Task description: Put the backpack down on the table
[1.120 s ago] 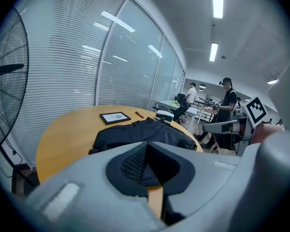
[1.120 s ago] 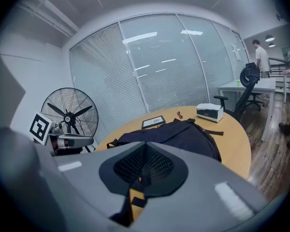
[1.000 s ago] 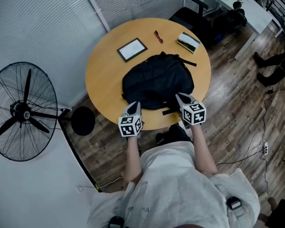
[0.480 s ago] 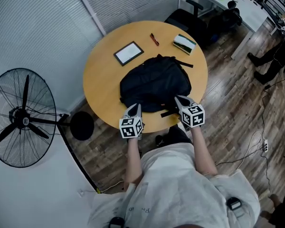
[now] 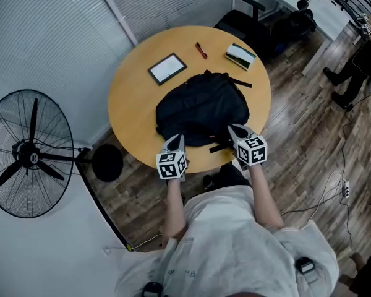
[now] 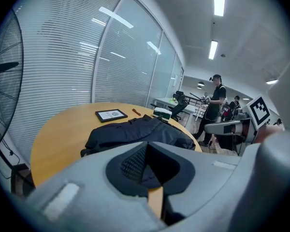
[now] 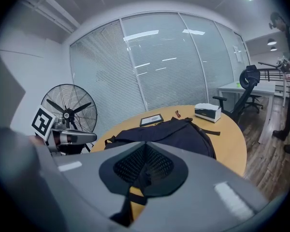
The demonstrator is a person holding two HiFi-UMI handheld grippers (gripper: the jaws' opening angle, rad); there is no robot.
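Note:
A black backpack (image 5: 203, 109) lies flat on the round wooden table (image 5: 133, 98), its straps spread towards the near edge. It also shows ahead of the jaws as the backpack (image 6: 140, 132) in the left gripper view and the backpack (image 7: 169, 132) in the right gripper view. My left gripper (image 5: 175, 138) is shut at the pack's near left edge. My right gripper (image 5: 233, 129) is shut at its near right edge, beside a loose strap (image 5: 219, 146). I see nothing pinched in either pair of jaws.
Behind the pack lie a framed tablet (image 5: 167, 68), a red pen (image 5: 201, 50) and a small book (image 5: 241, 55). A big standing fan (image 5: 28, 153) is at the left. An office chair (image 5: 247, 17) and white desk (image 5: 297, 8) stand beyond; a person (image 6: 215, 105) stands there.
The head view has shifted slightly. Both grippers stay shut at the table's near edge and the backpack has not moved.

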